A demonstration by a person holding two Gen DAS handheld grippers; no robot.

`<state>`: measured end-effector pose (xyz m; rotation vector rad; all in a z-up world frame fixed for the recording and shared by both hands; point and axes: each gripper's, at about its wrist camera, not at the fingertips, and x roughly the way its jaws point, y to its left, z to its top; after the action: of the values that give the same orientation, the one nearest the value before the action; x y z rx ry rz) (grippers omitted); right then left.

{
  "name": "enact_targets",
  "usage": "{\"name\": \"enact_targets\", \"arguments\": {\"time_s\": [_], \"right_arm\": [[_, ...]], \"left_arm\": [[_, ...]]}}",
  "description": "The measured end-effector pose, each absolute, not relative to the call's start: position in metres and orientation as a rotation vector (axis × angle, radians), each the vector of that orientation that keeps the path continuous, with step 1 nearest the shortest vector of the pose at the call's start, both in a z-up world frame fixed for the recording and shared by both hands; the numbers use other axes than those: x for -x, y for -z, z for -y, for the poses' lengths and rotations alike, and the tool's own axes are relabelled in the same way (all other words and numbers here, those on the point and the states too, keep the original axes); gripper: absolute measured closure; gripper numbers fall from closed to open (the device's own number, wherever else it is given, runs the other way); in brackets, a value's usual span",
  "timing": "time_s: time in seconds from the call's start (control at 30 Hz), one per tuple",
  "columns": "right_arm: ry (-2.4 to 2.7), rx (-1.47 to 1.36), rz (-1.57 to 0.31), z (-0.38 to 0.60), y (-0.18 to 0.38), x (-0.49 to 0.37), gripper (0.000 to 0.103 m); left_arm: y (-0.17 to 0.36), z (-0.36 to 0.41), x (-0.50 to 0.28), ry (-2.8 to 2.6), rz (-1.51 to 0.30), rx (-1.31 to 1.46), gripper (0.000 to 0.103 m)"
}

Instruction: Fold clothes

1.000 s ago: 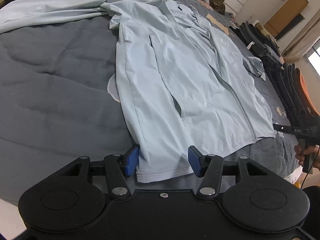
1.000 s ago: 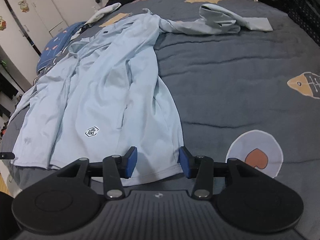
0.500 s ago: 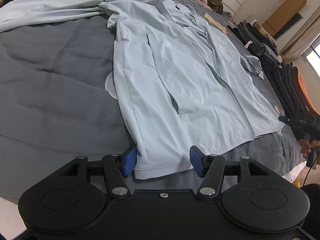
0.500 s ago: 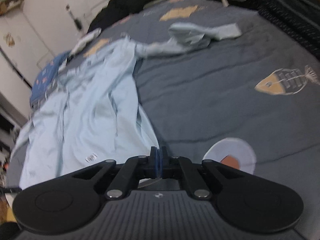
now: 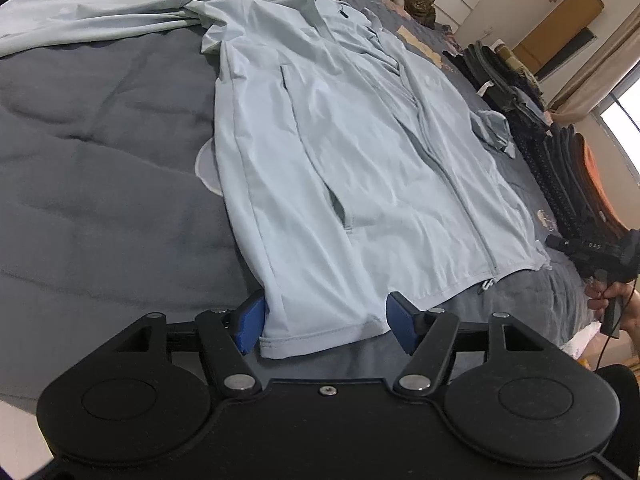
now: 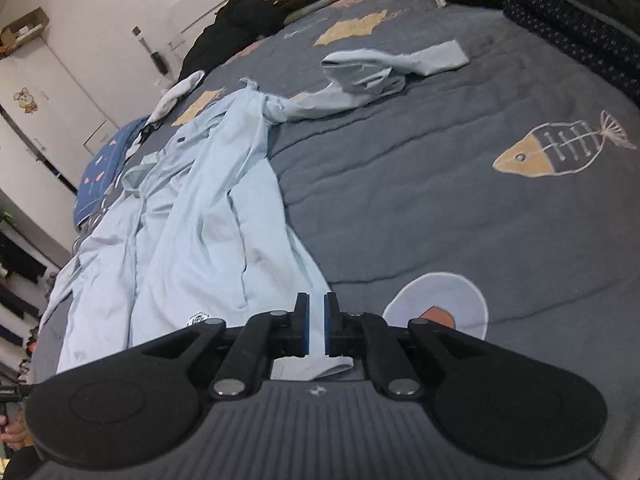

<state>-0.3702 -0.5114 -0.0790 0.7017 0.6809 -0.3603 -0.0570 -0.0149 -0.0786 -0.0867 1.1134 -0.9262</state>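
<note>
My left hand-held gripper (image 5: pixel 324 322) is wide and opening, straddling the jacket (image 5: pixel 352 160) hem corner, pads not pressing. My right hand-held gripper (image 6: pixel 316 330) is nearly closed, jaws easing apart, hem fabric between them. Jacket lies flat on the bed (image 5: pixel 100 184), long axis running away from me, collar far.

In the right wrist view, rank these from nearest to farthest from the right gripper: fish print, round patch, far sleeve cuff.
From the right gripper:
1. Round patch, just right of the fingers.
2. Fish print, mid-bed, far right.
3. Sleeve cuff, top, beyond both.
</note>
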Motion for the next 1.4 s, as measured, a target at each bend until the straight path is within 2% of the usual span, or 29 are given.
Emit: {"name": "enact_targets", "arguments": {"time_s": [0.1,0.17,0.23,0.3,0.4,0.47,0.5,0.53,0.6,0.8,1.0,1.1,1.23,1.33,1.4], "right_arm": [[0.342,-0.691,-0.747,0.509,0.085,0.363,0.088],[0.325,-0.673,-0.784,0.504,0.091,0.356,0.078],[0.326,-0.667,-0.804,0.498,0.096,0.349,0.077],[0.335,-0.652,-0.816,0.492,0.099,0.342,0.077],[0.367,-0.632,-0.820,0.487,0.102,0.334,0.083],[0.390,-0.676,-0.815,0.489,0.103,0.334,0.097],[0.407,-0.696,-0.817,0.490,0.103,0.334,0.099],[0.414,-0.702,-0.810,0.489,0.102,0.336,0.102],[0.426,-0.713,-0.794,0.487,0.099,0.339,0.103],[0.365,-0.754,-0.685,0.476,0.071,0.360,0.103],[0.325,-0.753,-0.585,0.464,0.020,0.378,0.103],[0.310,-0.655,-0.613,0.461,0.004,0.377,0.103],[0.346,-0.440,-0.695,0.461,0.012,0.369,0.099],[0.326,-0.457,-0.745,0.475,0.032,0.365,0.096],[0.298,-0.473,-0.762,0.482,0.045,0.363,0.091]], "left_arm": [[0.078,0.019,0.058,0.948,-1.108,0.090,0.042],[0.076,0.023,0.059,0.964,-1.099,0.093,0.063],[0.077,0.028,0.060,0.973,-1.104,0.081,0.075],[0.080,0.035,0.063,0.964,-1.110,0.047,0.077],[0.085,0.037,0.061,0.937,-1.132,0.077,0.077],[0.087,0.035,0.058,0.925,-1.146,0.113,0.076],[0.087,0.035,0.059,0.926,-1.142,0.104,0.076],[0.085,0.035,0.060,0.930,-1.132,0.086,0.079],[0.081,0.035,0.064,0.954,-1.111,0.051,0.097],[0.057,0.024,0.070,1.003,-1.046,0.018,0.099],[0.028,0.014,0.081,1.050,-1.007,-0.011,0.099],[0.028,0.014,0.082,1.036,-1.011,-0.033,0.099],[0.039,0.021,0.078,1.010,-1.029,-0.023,0.099],[0.045,0.025,0.076,1.003,-1.043,-0.018,0.099],[0.046,0.027,0.076,0.996,-1.045,-0.020,0.097]]}}
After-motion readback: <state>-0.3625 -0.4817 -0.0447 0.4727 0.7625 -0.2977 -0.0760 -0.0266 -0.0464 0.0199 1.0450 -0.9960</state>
